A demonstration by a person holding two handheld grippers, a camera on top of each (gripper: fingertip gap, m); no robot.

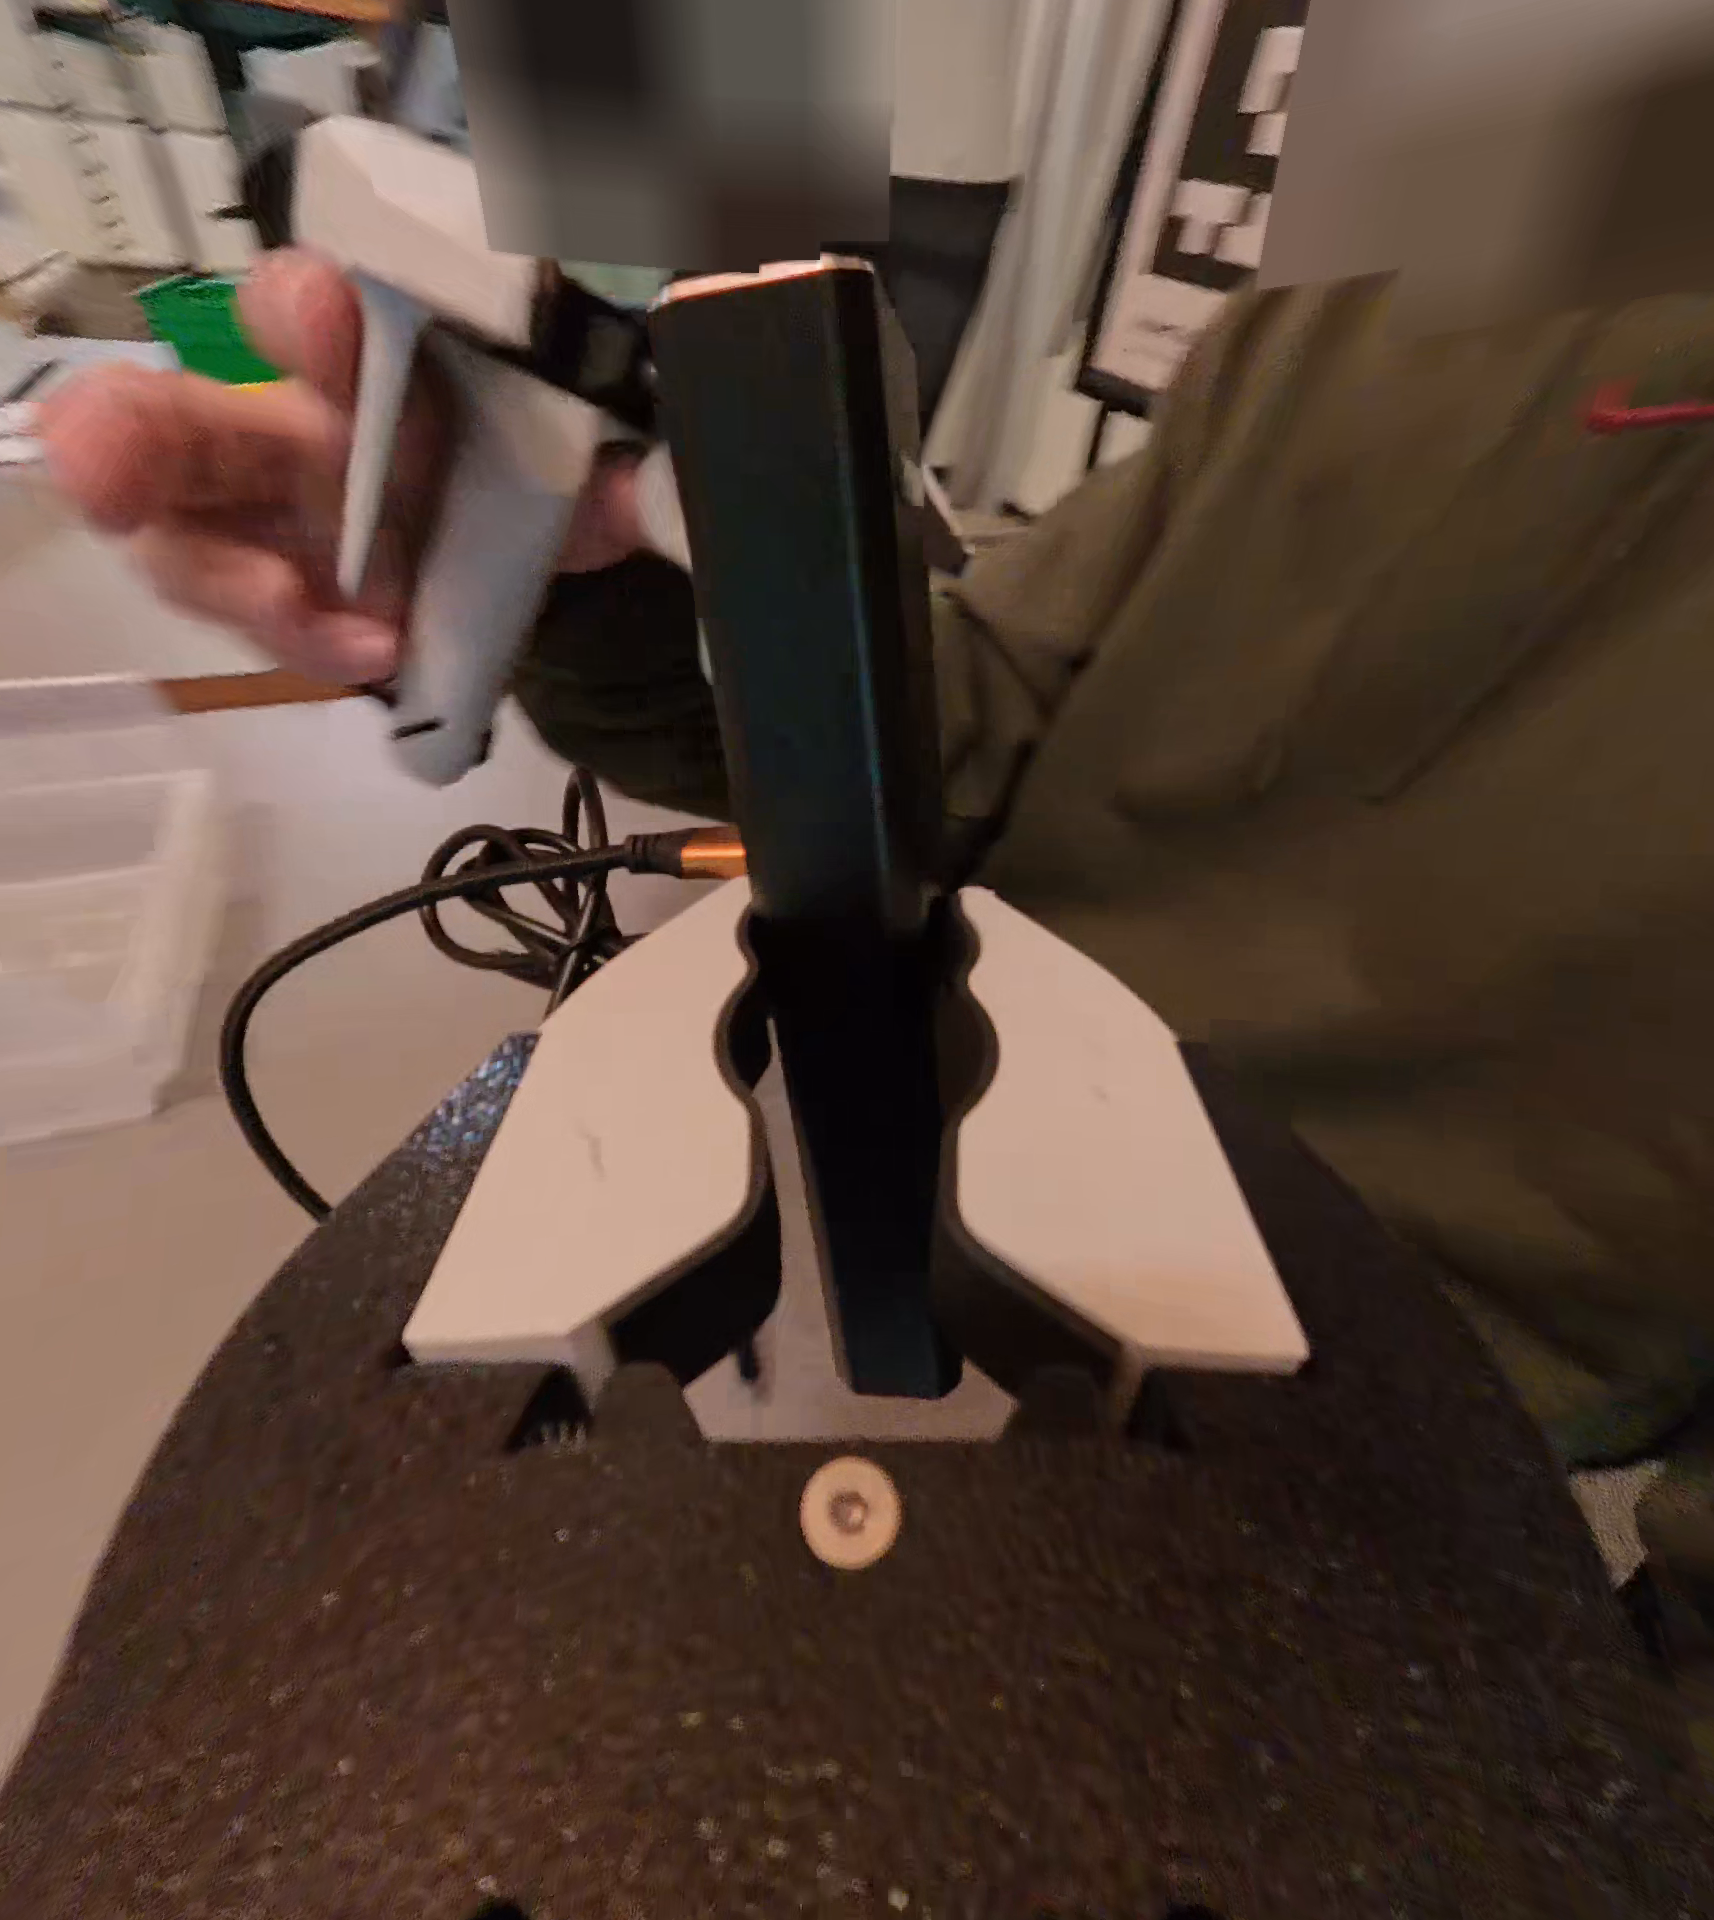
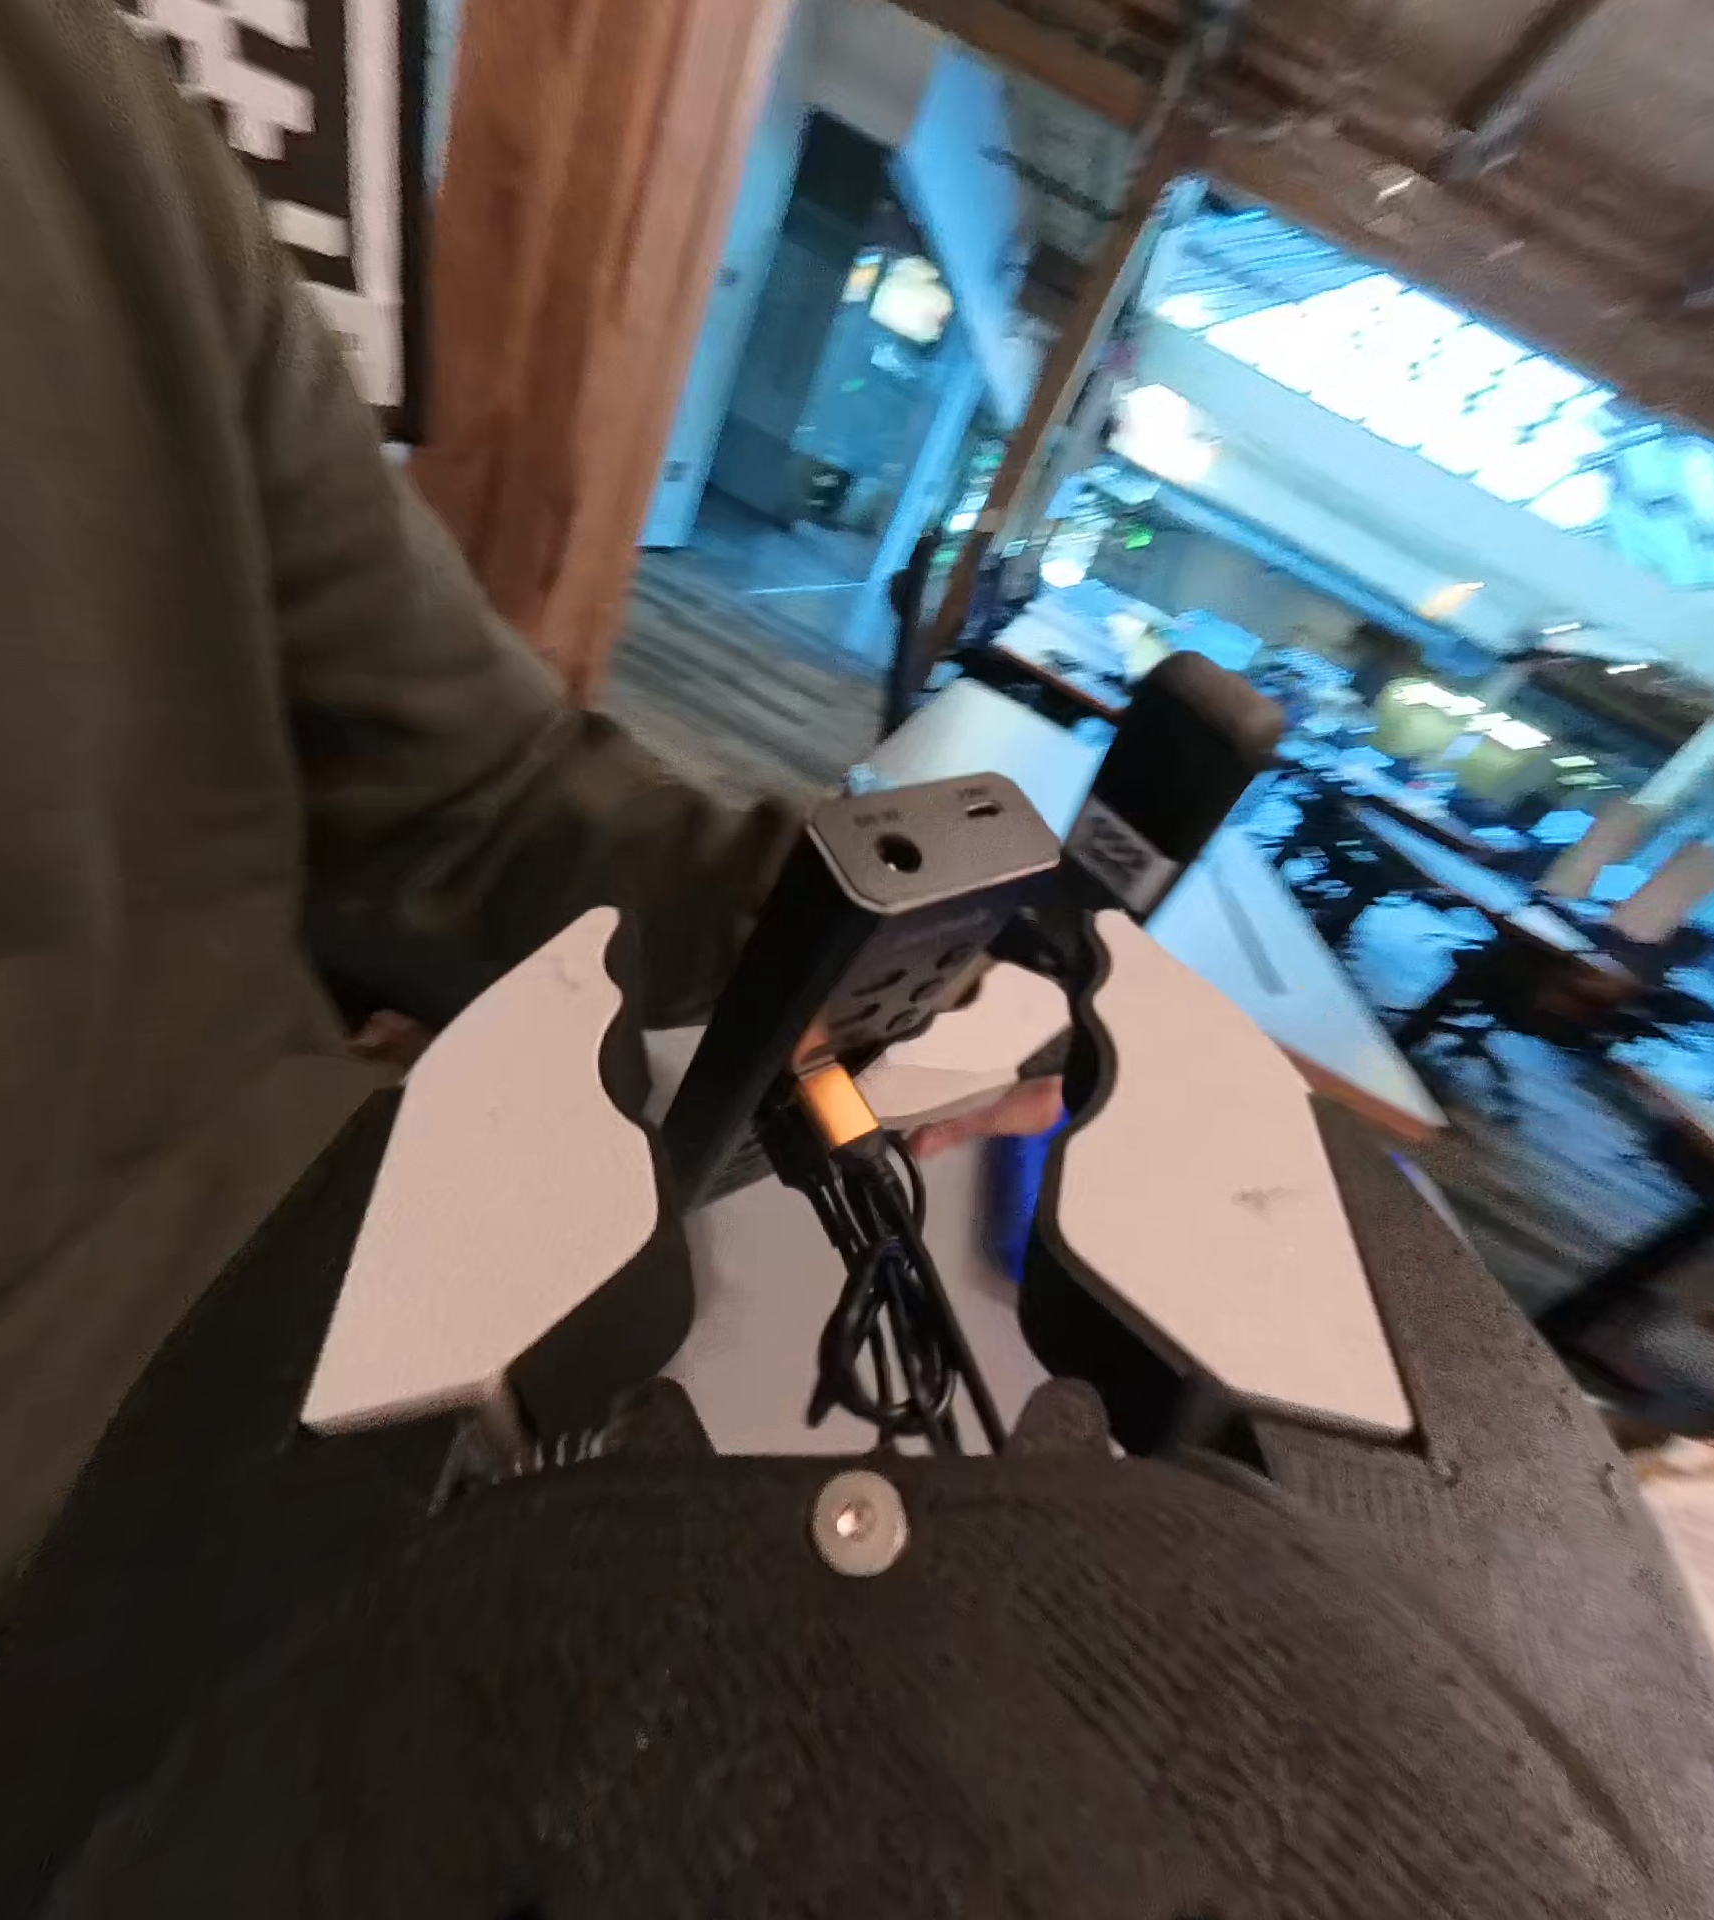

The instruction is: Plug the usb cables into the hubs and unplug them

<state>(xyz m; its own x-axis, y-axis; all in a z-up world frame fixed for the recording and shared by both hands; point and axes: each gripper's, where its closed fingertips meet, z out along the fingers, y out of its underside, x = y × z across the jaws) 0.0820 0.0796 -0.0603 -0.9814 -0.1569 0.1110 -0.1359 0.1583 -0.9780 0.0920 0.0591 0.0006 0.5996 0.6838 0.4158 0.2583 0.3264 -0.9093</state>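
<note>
Orange-collared plug [image 2: 835, 1108] seated in hub [image 1: 811, 623], which left tool [image 1: 848, 935] clamps. Right tool [image 2: 853, 1049] wide: close squarely on collar at 12 o'clock, pull straight.

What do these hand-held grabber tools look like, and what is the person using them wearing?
Each tool has a rough, speckled black body with one round silver screw in the middle. The left gripper and right gripper each end in two flat, pale grey fingers with wavy black inner edges. The person wears an olive green sleeve, with a small red mark on the top.
</note>
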